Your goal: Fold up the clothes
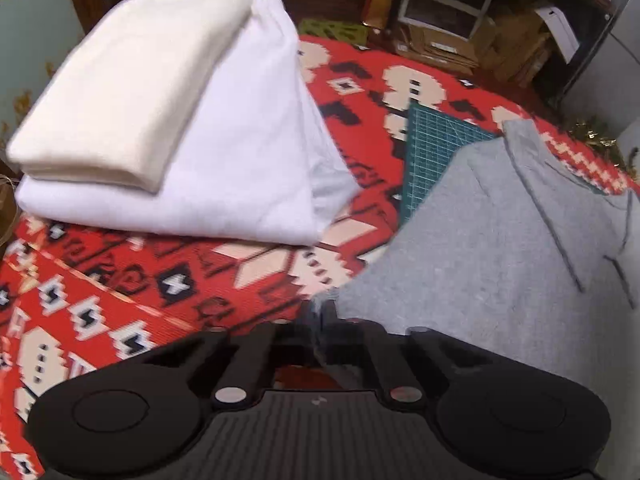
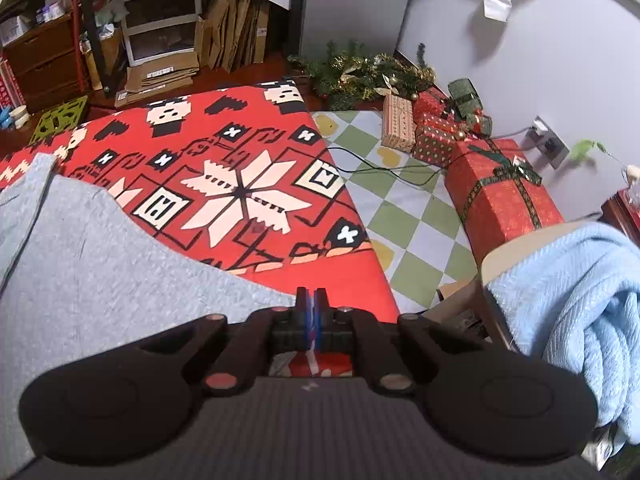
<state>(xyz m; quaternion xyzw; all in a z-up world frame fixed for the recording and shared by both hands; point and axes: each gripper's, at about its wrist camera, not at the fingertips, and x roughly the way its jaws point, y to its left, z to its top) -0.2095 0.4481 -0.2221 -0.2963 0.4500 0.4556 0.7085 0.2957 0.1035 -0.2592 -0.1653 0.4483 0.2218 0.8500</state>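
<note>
Pointing steeply down toward the grey garment, left gripper pinching shut on that garment's near edge, right gripper closing its jaws together at the garment's edge, whether cloth sits between them being impossible to tell.

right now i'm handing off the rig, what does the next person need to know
Left gripper: shut on the grey garment's near corner.
Right gripper: jaws shut at the same garment's edge; whether cloth is pinched can't be told.
Done: cream folded cloth stacked on white folded cloth, on the red patterned cover.
Left: fold the grey garment. A light blue towel is heaped to the right.
</note>
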